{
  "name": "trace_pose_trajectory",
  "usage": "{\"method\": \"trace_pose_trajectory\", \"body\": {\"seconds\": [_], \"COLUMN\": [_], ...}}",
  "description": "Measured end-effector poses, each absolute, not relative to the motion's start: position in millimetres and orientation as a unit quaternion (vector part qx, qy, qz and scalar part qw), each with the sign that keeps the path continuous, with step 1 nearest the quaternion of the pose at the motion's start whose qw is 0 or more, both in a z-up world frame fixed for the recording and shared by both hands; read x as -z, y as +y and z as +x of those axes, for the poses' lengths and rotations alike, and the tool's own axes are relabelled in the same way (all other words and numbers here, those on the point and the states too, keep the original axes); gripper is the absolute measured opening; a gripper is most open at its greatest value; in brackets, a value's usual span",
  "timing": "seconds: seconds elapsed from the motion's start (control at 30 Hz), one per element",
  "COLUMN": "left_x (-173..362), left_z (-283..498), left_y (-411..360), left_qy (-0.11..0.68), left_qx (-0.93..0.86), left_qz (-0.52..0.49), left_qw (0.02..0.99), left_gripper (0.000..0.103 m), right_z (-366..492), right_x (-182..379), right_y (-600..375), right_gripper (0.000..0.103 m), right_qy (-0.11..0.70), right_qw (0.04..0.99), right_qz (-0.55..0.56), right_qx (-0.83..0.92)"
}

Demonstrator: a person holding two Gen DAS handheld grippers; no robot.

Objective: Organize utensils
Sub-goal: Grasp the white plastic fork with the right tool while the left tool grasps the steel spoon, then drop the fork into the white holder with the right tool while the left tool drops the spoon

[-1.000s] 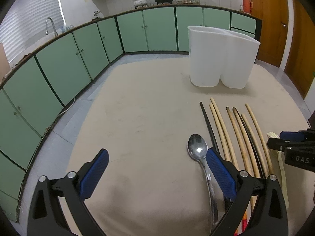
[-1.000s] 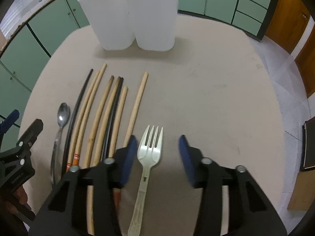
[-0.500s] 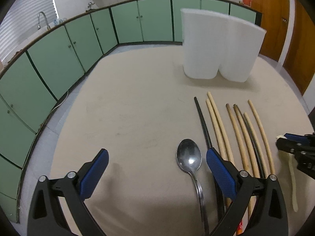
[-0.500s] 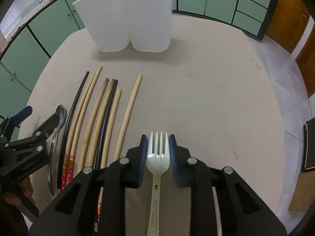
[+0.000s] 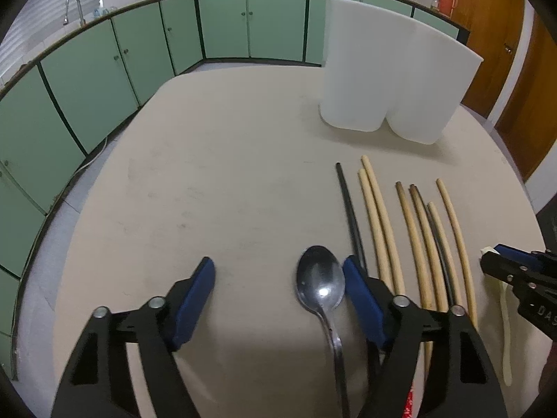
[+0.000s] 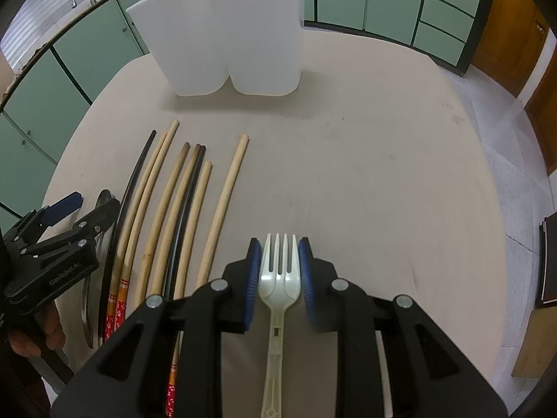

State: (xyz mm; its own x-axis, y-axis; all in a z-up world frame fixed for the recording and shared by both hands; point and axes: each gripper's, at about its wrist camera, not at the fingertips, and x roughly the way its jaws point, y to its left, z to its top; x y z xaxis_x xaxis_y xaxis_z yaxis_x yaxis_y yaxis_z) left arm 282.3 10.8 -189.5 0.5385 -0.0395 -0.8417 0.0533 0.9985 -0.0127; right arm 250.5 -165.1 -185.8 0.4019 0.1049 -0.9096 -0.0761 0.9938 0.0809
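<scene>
On the beige round table (image 5: pixel 209 174) lies a metal spoon (image 5: pixel 320 280), bowl up, between the jaws of my left gripper (image 5: pixel 278 271). Those jaws are closing: the right pad is at the bowl's edge and the left pad stands well clear. The cream plastic fork (image 6: pixel 280 271) sits between the pads of my right gripper (image 6: pixel 279 248), which is shut on its head. Several chopsticks (image 6: pixel 174 209), wooden and black, lie side by side between spoon and fork. A white two-compartment holder (image 6: pixel 226 35) stands upright at the far side. The right wrist view also shows the left gripper (image 6: pixel 90 205) over the spoon (image 6: pixel 104 196).
Green cabinets (image 5: pixel 104 69) curve around the room's left and back, with a tap (image 5: pixel 73 5) at the far left. Wooden doors (image 5: pixel 504 35) stand at the right. The table's edge (image 6: pixel 515 244) drops to a tiled floor on the right, where a dark object (image 6: pixel 550 261) sits.
My left gripper has come forward and down over the spoon and its jaws have narrowed. The right gripper's jaws have shut on the fork's head.
</scene>
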Motion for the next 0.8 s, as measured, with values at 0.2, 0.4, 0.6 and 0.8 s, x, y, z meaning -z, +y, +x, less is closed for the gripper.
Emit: {"method": "trace_pose_trajectory", "body": {"seconds": [0.2, 0.4, 0.6, 0.8], "left_x": [187, 187, 186, 171], "left_z": [280, 278, 269, 254], "left_y": [2, 1, 2, 8], "left_qy": [0.474, 0.469, 0.46, 0.426], "left_qx": [0.047, 0.053, 0.056, 0.066], "left_qz": [0.005, 0.0, -0.007, -0.019], "left_qw": [0.879, 0.882, 0.886, 0.902], "left_gripper": [0.04, 0.028, 0.028, 0.028], "right_z": [249, 249, 245, 234], "right_x": [184, 185, 184, 170], "right_y": [-161, -161, -165, -176], "right_gripper": [0.022, 0.022, 0.021, 0.021], "right_qy": [0.544, 0.543, 0.536, 0.504], "right_qw": [0.837, 0.838, 0.842, 0.86], "right_qz": [0.009, 0.014, 0.025, 0.049], "right_qx": [-0.053, -0.054, -0.056, -0.068]}}
